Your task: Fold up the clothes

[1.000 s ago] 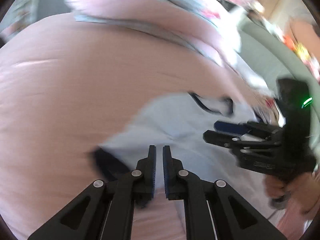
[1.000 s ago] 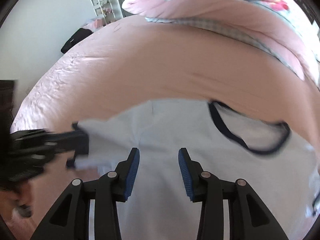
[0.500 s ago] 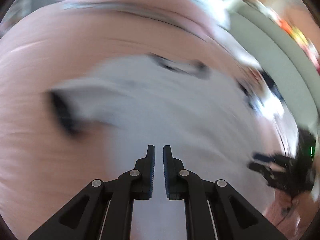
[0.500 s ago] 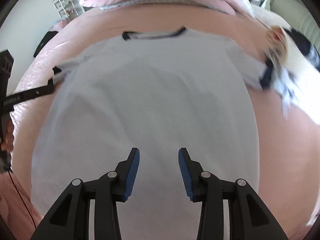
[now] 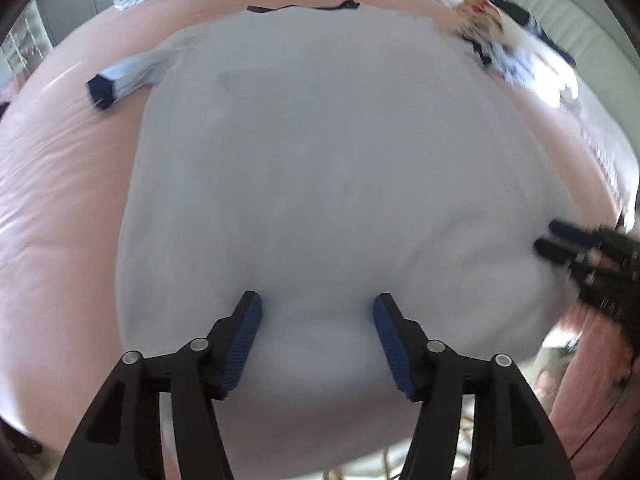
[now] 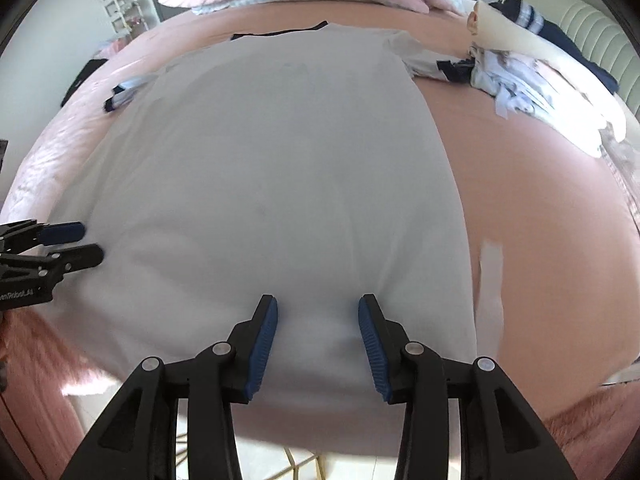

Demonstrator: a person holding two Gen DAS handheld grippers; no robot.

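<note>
One marking shows — pale lettering on the side of the left gripper [image 6: 90, 245] body at the left edge of the right wrist view. It is cut off by the frame; the visible part reads roughly "enRobot.AI", the last letters unsure — nothing else bears readable text

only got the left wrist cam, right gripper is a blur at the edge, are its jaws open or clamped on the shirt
Observer: Open. The right wrist view shows the right gripper with its jaws apart over the shirt at its near hem, nothing pinched.
Operator: sleeve on the pile side, flat?
Observer: Somewhat rumpled, its dark cuff next to the clothes pile.
Operator: anything else on that side
Observer: A pale strip lies on the pink sheet just beside the shirt's edge.
</note>
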